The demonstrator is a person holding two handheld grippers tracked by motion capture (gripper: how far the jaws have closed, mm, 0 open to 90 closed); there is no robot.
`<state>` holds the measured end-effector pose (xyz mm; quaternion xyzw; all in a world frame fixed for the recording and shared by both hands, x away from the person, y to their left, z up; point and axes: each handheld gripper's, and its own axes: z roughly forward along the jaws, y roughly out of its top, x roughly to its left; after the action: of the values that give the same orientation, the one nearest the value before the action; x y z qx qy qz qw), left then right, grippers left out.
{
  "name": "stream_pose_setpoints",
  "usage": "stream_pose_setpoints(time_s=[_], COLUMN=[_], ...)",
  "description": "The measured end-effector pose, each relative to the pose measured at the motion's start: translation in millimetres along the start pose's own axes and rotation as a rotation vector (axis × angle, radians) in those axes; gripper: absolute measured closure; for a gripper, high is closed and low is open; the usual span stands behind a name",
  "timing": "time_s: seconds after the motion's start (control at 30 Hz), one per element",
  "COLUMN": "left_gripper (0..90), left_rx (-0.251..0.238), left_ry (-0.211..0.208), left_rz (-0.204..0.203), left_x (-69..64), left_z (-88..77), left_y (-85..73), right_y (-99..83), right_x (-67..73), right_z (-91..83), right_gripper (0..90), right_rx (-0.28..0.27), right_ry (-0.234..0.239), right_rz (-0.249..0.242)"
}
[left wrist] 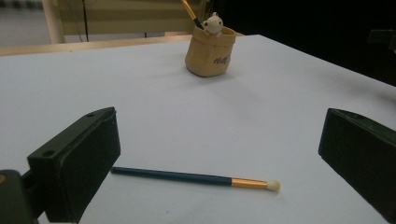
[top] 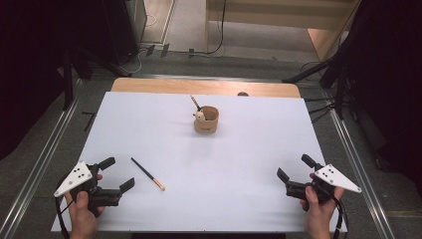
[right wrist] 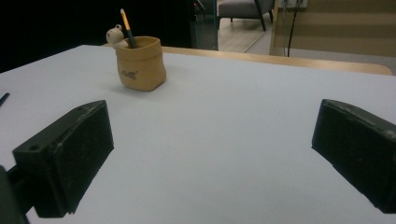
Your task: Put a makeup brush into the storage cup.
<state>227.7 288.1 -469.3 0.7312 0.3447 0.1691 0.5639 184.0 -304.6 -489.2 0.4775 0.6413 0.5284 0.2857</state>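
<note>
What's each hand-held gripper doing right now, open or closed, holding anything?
Left hand-held gripper: open, empty, beside the brush.
Right hand-held gripper: open, empty.

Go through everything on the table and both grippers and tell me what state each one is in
Left gripper: open, holding nothing, near the loose brush.
Right gripper: open, holding nothing.
Loose brush: lying flat on the white table, untouched.
Tan pot: upright, top open.
Brush in pot: standing tilted, handle poking out.
Small figure: perched at the pot's rim.
</note>
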Motion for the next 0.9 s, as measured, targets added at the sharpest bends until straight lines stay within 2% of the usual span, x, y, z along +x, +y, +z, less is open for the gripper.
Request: stream_pose_setpoints(time_s=[0.17,0.27,0.4,0.5,0.67,0.9], left_gripper=[0.0,0.0,0.0,0.0,0.0,0.0], left_rx=[-0.004,-0.009,-0.003,-0.004,-0.003,0.009], left_ry=[0.003,0.004,0.001,-0.002,-0.001,-0.013], left_rz=[0.0,-0.001,0.002,-0.003,-0.011,-0.011], left_x=[0.1,0.7,0.5,-0.8,-3.4,-8.0], left_z=[-2.1,-2.9,-2.1,-0.9,1.1,6.8], left_y=[0.7,0.7,0.6,1.3,3.1,6.8], right_y=[-11.4,-16.1,-14.6,-15.0,-12.9,-13.6], right_x=[-5.5,-5.8,-9.3,-11.6,-9.4,-9.4], right_z=[-15.8,-20.6,-27.2,-29.5,-30.8,-29.6], right_gripper=[0.0,0.0,0.0,0.0,0.0,0.0], right_rx=[0.001,0.017,-0.009,-0.015,-0.023,-0.02], right_ry=[-0.015,-0.042,-0.053,-0.054,-0.048,-0.035], right_rz=[0.016,-0.014,0.0,0.02,0.012,0.033])
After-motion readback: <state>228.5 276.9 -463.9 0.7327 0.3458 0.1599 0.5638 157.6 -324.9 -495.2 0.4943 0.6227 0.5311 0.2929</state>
